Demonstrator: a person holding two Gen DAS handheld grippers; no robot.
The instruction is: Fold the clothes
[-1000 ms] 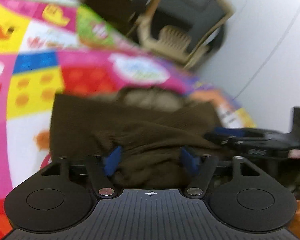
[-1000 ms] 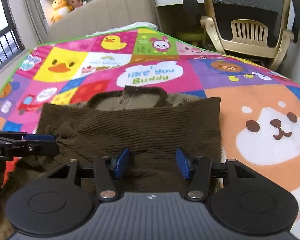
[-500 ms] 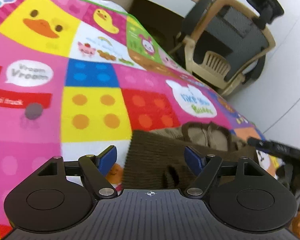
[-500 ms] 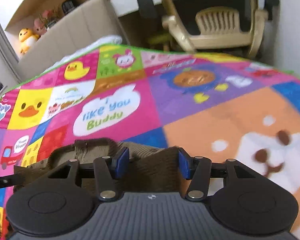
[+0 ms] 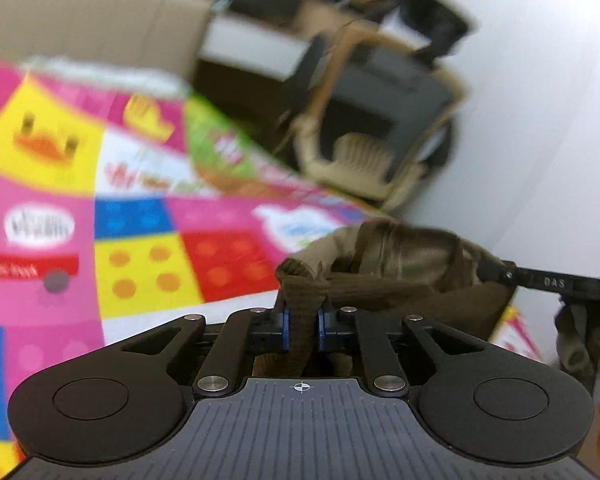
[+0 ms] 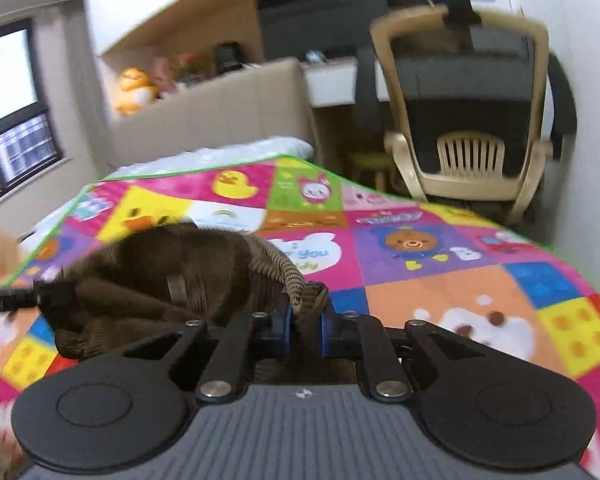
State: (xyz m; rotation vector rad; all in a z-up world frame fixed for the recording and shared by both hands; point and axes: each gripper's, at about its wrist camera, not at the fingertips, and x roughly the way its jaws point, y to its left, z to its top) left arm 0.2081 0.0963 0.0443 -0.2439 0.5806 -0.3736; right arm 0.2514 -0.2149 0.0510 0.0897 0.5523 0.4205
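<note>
A brown ribbed knit garment (image 5: 396,272) hangs lifted between my two grippers above the colourful play mat (image 5: 140,240). My left gripper (image 5: 303,328) is shut on one edge of it near the collar. My right gripper (image 6: 305,330) is shut on the other edge of the garment (image 6: 172,272). The right gripper's finger shows at the right of the left wrist view (image 5: 540,280), and the left gripper's finger at the left of the right wrist view (image 6: 8,300). The garment's lower part is hidden below the grippers.
The play mat (image 6: 440,256) covers a bed. A beige and black office chair (image 6: 468,112) stands beyond its far edge, next to a desk. A beige headboard (image 6: 220,116) with plush toys (image 6: 134,88) is at the far left. A white wall is on the right.
Both grippers were open over the flat garment. They have shut on its upper edge and raised it off the mat; the views now tilt up toward the chair.
</note>
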